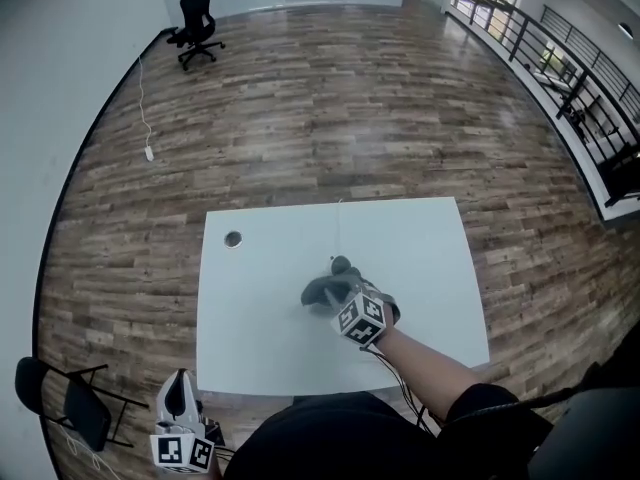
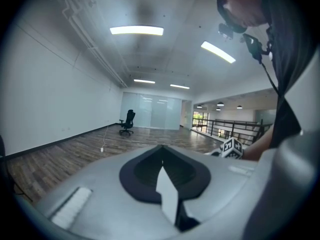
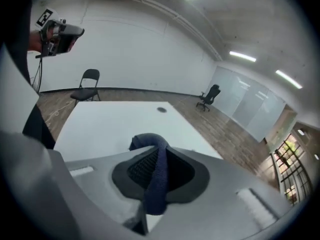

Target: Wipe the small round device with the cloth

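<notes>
On the white table (image 1: pixel 260 318), a small dark round device (image 1: pixel 341 264) sits near the middle, with a thin cable running to the far edge. A dark grey-blue cloth (image 1: pixel 322 291) is bunched just in front of it, touching its near side. My right gripper (image 1: pixel 345 296) is shut on that cloth. In the right gripper view a strip of the cloth (image 3: pixel 156 176) runs up between the jaws of the right gripper (image 3: pixel 154 171) and curls over their tips. My left gripper (image 1: pixel 180 383) hangs off the table's near left corner, and in its own view the left gripper (image 2: pixel 162 169) is shut with nothing in it.
A round cable hole (image 1: pixel 233 239) lies near the table's far left corner. A folding chair (image 1: pixel 70 403) stands on the wooden floor at the left. An office chair (image 1: pixel 195 23) is far off. A railing (image 1: pixel 560 63) runs along the right side.
</notes>
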`<action>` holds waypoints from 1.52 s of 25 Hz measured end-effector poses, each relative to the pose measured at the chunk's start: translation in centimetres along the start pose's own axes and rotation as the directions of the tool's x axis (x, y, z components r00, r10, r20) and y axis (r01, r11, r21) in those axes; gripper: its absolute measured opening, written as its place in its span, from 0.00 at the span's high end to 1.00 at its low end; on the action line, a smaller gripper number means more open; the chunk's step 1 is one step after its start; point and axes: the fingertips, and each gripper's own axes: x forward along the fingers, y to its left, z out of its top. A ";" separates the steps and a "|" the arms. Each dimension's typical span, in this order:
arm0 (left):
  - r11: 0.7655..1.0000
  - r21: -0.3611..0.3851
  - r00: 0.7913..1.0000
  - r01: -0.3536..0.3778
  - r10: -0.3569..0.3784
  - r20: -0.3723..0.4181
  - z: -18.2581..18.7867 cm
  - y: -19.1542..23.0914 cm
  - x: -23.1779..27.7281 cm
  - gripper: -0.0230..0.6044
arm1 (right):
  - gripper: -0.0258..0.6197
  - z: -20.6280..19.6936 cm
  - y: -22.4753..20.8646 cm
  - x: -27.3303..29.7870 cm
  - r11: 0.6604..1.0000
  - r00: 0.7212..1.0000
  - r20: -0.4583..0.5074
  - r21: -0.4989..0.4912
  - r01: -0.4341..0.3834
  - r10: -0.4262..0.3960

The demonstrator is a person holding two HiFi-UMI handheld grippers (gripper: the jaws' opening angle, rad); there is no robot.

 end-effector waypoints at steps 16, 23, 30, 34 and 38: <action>0.999 0.036 0.999 -0.037 0.037 0.012 0.6 -0.2 -0.8 0.96 | 0.90 -4.4 -7.6 2.0 0.980 0.984 -0.107 0.127 0.154 -0.141; 0.998 0.040 0.999 -0.044 0.045 -0.018 -0.3 -0.7 -1.2 0.96 | 0.90 -7.2 -6.6 1.9 0.985 0.983 -0.154 0.122 0.122 -0.103; 0.999 0.047 0.999 -0.027 0.029 -0.038 -0.1 -1.9 -1.0 0.96 | 0.90 -9.2 -3.5 2.3 0.990 0.981 -0.191 0.126 0.057 -0.032; 0.998 0.054 0.998 -0.017 0.020 -0.051 -0.4 -2.1 -0.7 0.96 | 0.90 -9.4 -2.1 2.6 0.991 0.981 -0.195 0.134 0.022 0.004; 0.999 0.046 0.998 -0.007 0.010 -0.057 -0.6 -2.5 -0.2 0.96 | 0.90 -9.0 0.5 2.4 0.993 0.982 -0.179 0.104 -0.048 0.066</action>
